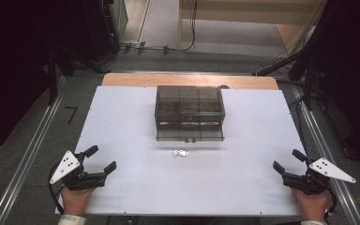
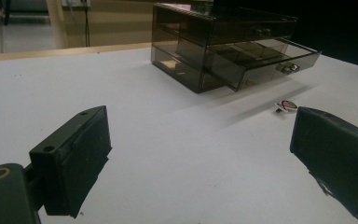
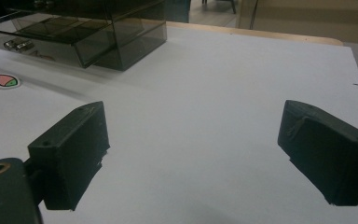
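Fish-shaped piece lies flat on the white tabletop, just before the smoked drawer cabinet; long axis runs left-right. Lower drawer stands pulled out. Left gripper and right gripper rest at the near corners, jaws spread, empty. Grey floor surrounds.

Left tool: black body, two blocky black jaws, grey three-cornered plate with small dark holes on top.
Right tool: same black build, grey three-cornered plate.
Jaw detail: flat rectangular pads; small screw holes on the upper edge; a brass-ringed hole near the base.
Cable: black, looping from the left tool.
Sleeves: pale cuffs at both wrists.
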The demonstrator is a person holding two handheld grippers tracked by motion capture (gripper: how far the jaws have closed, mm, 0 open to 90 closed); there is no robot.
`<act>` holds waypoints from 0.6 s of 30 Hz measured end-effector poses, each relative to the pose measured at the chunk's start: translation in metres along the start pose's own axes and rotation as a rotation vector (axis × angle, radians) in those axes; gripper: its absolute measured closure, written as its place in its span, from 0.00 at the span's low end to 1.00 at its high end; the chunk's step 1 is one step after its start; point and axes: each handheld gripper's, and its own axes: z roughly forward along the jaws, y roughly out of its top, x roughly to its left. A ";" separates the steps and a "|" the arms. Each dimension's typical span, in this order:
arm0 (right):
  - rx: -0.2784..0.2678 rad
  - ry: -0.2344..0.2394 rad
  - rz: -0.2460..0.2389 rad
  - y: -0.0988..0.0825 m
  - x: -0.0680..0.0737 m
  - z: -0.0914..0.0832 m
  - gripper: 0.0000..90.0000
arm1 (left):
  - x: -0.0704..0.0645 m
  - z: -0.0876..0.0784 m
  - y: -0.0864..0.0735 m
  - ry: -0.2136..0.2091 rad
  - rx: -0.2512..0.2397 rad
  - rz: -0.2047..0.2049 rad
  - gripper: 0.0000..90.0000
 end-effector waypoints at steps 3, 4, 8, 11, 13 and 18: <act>0.000 -0.003 0.001 0.000 0.000 0.000 0.08 | 0.000 0.000 0.000 0.000 0.000 0.000 0.06; 0.000 -0.007 -0.001 0.000 0.000 -0.001 0.08 | 0.000 0.000 0.000 0.000 0.000 0.000 0.06; -0.005 -0.016 -0.010 0.001 0.002 -0.001 0.08 | 0.000 0.000 0.000 0.000 -0.001 -0.001 0.06; -0.020 -0.023 -0.016 0.002 0.004 -0.003 0.08 | 0.000 0.000 0.000 0.000 -0.001 -0.001 0.06; -0.027 -0.030 -0.021 0.003 0.005 -0.004 0.08 | 0.000 0.000 0.000 0.000 -0.001 -0.001 0.06; -0.035 -0.045 -0.021 0.003 0.006 -0.006 0.08 | 0.000 0.000 0.000 0.001 0.002 0.001 0.06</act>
